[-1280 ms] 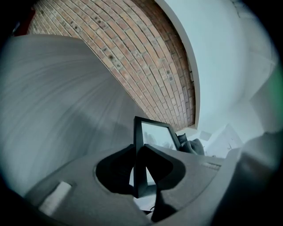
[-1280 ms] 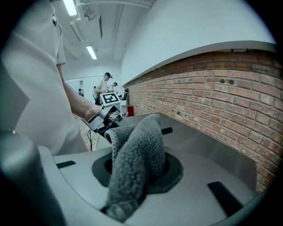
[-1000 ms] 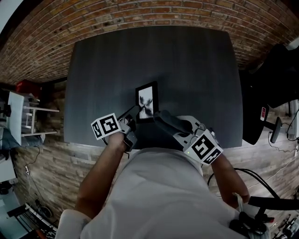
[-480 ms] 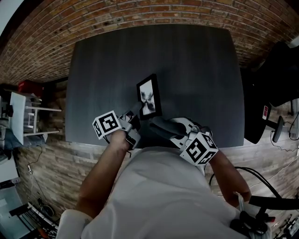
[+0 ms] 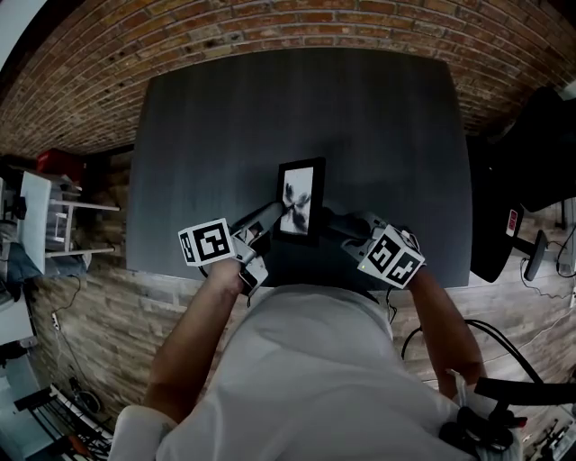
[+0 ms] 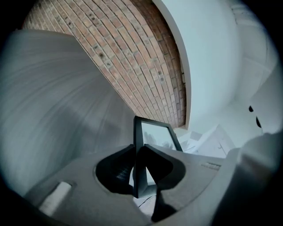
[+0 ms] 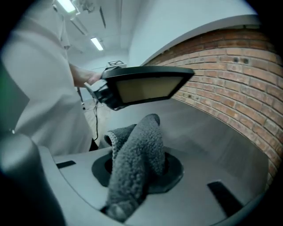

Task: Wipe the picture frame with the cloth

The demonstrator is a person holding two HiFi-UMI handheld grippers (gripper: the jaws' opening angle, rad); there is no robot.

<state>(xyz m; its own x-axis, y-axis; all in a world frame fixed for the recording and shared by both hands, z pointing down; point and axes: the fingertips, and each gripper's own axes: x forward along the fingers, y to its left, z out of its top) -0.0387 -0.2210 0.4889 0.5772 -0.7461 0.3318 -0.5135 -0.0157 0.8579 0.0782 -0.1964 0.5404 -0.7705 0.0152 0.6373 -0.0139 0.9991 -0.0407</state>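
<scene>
Red brick wall (image 5: 270, 27) backs a dark grey rectangular table (image 5: 297, 108), and the person in a white top (image 5: 306, 378) stands at its near edge with both tools over the front strip. Black rectangular picture frame with a grey print (image 5: 300, 200) sits between the two tools, near the table's front edge. The right gripper view shows it clear of the tabletop, so it looks lifted rather than lying flat. Left gripper (image 5: 263, 219) has its claw clamped narrow on the frame's edge. My read is that it acts as the fixture, presenting the face and leaving the rest free for wiping. Right gripper (image 5: 340, 222) has its claw pinched on a dark grey fluffy cloth (image 7: 135, 154), with a folded wad sticking out past the tips as the wiping pad. View differences: head view gives the layout, but the cloth is lost in shadow and contact is unreadable. Left gripper view shows the clamp point on the frame rim and no cloth at all. Right gripper view shows a gap between cloth tip and frame, so they are near but apart. I'd judge the wipe stroke is not yet engaged.
</scene>
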